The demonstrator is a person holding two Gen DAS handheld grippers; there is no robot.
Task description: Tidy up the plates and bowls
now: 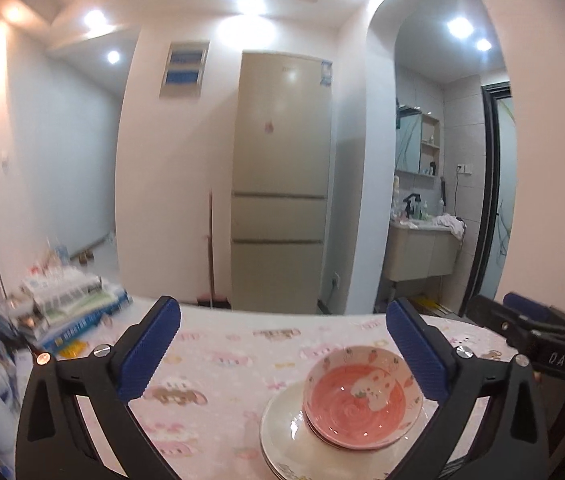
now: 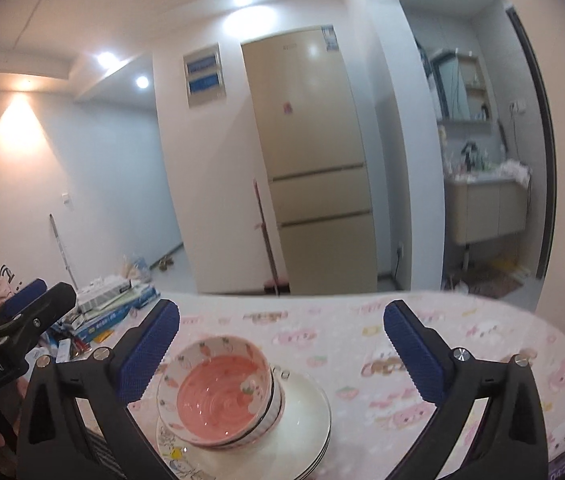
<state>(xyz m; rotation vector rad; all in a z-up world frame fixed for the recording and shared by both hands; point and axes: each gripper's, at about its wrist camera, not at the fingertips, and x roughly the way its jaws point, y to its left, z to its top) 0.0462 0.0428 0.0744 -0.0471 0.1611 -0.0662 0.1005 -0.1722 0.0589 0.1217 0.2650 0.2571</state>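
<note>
Bowls (image 2: 222, 396) nested on stacked plates (image 2: 306, 420) at my 6 o'clock; stacking looks done. Left tool (image 1: 282, 348) and right tool (image 2: 282, 348) both gape, empty.

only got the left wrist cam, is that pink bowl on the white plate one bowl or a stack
Observer: A stack. The right wrist view shows the pink strawberry-print ceramic bowl nested in at least one more bowl, whose dark-banded side shows below it.
Operator: and the plate under it, just one
Observer: No. The round white ceramic plate tops a pile, and several rims show at its near edge.
</note>
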